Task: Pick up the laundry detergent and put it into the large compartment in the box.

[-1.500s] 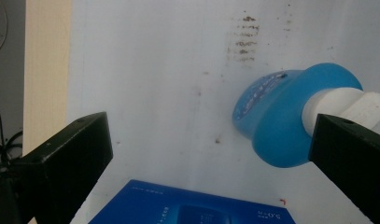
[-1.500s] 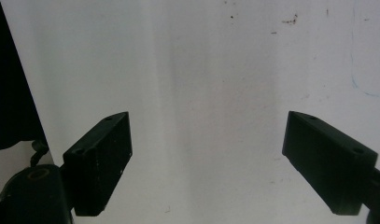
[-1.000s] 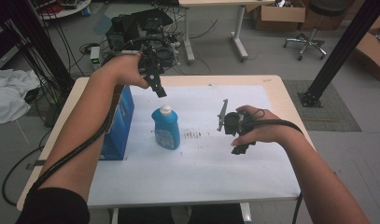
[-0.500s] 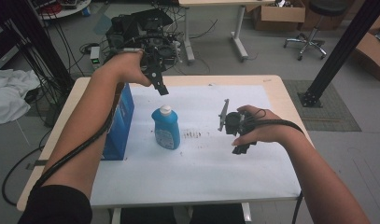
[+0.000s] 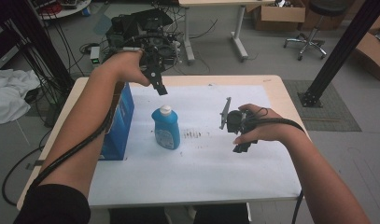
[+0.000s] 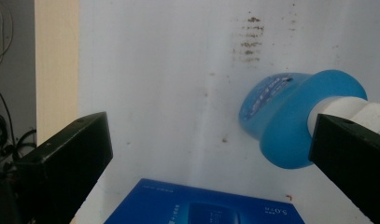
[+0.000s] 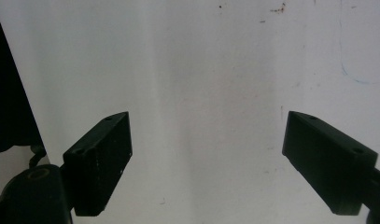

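Both claws open, empty, above the surface (image 5: 271, 93).
Left claw (image 5: 158, 87) over blue soap bottle (image 5: 166, 127), beside blue box (image 5: 124, 112); right claw (image 5: 225, 114) apart.

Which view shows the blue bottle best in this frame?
The high view: the blue bottle stands upright on the white sheet, whole, white cap on, beside the blue box. The left gripper view catches its top from above, partly behind a jaw. The right gripper view faces bare sheet.
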`<state>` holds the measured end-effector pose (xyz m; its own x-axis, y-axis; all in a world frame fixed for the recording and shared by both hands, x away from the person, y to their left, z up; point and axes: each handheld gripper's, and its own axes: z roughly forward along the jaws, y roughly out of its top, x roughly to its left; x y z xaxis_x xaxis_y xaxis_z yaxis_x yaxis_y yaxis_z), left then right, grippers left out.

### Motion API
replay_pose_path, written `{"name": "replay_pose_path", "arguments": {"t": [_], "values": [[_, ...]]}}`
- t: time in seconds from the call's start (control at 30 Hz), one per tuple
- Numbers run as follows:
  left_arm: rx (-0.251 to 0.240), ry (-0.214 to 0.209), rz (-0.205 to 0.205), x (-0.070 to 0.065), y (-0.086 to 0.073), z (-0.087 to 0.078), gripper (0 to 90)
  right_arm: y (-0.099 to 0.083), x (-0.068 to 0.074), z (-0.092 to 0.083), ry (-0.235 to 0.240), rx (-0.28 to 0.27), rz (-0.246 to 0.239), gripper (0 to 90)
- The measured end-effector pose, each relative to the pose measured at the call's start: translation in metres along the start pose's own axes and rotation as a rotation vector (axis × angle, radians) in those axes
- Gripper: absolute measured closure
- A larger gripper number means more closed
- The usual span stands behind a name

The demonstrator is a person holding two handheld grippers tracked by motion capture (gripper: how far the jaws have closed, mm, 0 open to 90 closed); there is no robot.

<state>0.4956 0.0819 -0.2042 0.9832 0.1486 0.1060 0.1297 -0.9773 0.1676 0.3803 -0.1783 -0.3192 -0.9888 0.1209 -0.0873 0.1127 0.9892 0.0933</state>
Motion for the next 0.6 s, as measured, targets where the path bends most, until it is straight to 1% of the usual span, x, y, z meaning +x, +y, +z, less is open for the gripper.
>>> {"name": "replay_pose_path", "arguments": {"t": [0.13, 0.2, 0.23, 0.3, 0.33, 0.53, 0.6], "values": [[-0.005, 0.003, 0.0, -0.001, -0.001, -0.004, 0.2, -0.002, 0.0, -0.002, -0.005, -0.008, 0.004, 16.0], [0.002, 0.008, -0.001, -0.001, -0.001, -0.006, 0.2, -0.002, 0.0, -0.002, -0.004, -0.01, 0.001, 16.0], [0.01, 0.011, -0.002, -0.002, -0.001, -0.006, 0.2, -0.003, -0.001, -0.002, -0.004, -0.005, 0.009, 16.0], [0.012, 0.013, -0.001, -0.003, -0.002, -0.009, 0.2, -0.003, -0.001, -0.002, -0.004, -0.004, 0.009, 16.0], [-0.004, 0.011, 0.004, -0.006, -0.003, -0.012, 0.2, -0.003, -0.001, -0.002, -0.007, -0.007, 0.008, 16.0], [-0.018, 0.014, 0.018, -0.014, -0.005, -0.022, 0.1, 0.001, 0.003, -0.002, -0.006, -0.013, -0.004, 16.0], [-0.022, 0.013, 0.028, -0.017, -0.005, -0.024, 0.2, 0.002, 0.005, -0.001, -0.009, -0.005, -0.012, 16.0]]}}
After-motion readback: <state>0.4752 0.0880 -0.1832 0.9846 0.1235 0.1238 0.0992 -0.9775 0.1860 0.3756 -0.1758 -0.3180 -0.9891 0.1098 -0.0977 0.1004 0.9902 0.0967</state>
